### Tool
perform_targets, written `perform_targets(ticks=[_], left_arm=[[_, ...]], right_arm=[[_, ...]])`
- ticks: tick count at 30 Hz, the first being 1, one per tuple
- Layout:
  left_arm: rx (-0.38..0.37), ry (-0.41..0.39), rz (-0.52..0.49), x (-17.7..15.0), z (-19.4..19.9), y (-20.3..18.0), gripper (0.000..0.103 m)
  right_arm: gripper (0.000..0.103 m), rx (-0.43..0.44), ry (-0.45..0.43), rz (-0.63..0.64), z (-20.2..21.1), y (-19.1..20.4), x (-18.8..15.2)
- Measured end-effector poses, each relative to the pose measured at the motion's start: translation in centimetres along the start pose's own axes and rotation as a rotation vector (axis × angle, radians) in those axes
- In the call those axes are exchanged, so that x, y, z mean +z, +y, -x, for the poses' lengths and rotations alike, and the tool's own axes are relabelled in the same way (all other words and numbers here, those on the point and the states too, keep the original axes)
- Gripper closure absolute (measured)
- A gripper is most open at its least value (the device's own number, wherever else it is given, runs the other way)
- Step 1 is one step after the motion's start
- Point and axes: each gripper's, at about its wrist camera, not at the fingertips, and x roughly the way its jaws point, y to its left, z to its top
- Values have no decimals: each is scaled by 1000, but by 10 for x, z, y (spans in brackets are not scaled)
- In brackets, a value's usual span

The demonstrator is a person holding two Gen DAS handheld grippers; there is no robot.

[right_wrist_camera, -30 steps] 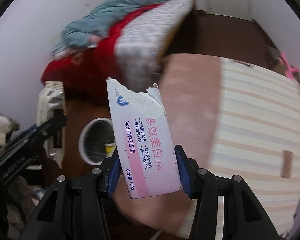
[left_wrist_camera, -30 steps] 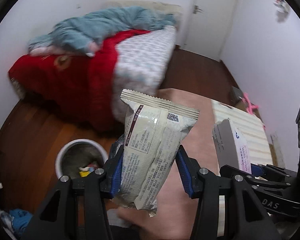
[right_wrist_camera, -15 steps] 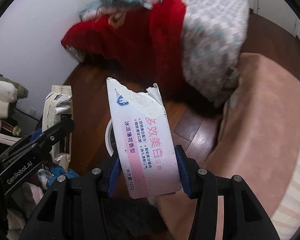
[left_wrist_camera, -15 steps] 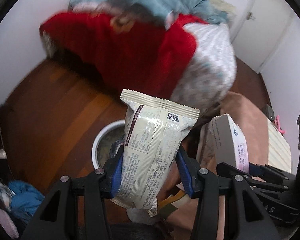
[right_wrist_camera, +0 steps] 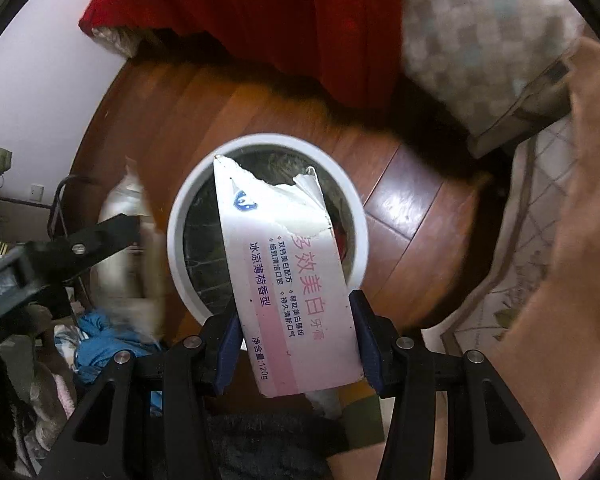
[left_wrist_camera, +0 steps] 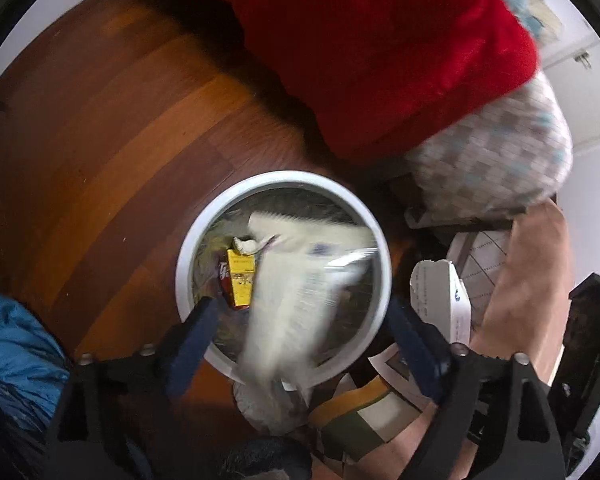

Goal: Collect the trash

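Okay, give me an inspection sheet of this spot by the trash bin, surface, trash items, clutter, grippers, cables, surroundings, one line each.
Surface: wooden floor, bare around the bin.
Job's things: white round bin with yellow carton inside; snack wrapper blurred above the bin mouth; torn toothpaste box.
Clutter: blue cloth on the floor beside the bin.
Grippers: left gripper opening, pads clear of the wrapper; right gripper clamped on the toothpaste box over the bin.
Cables: nothing seen.
Surroundings: bed with red blanket and checked bedding.
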Motion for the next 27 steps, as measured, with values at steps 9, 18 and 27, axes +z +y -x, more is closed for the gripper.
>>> perform_targets(ticks=[9, 18, 27], left_arm=[[102, -71, 15, -15, 14, 22, 4], [228, -149, -54, -60, 53, 12, 4], [223, -201, -112, -102, 103, -8, 4]], right_arm=[[16, 34, 41, 2, -36, -2, 14], [0, -59, -38, 52, 13, 1, -16], [0, -111, -117, 125, 82, 10, -65]])
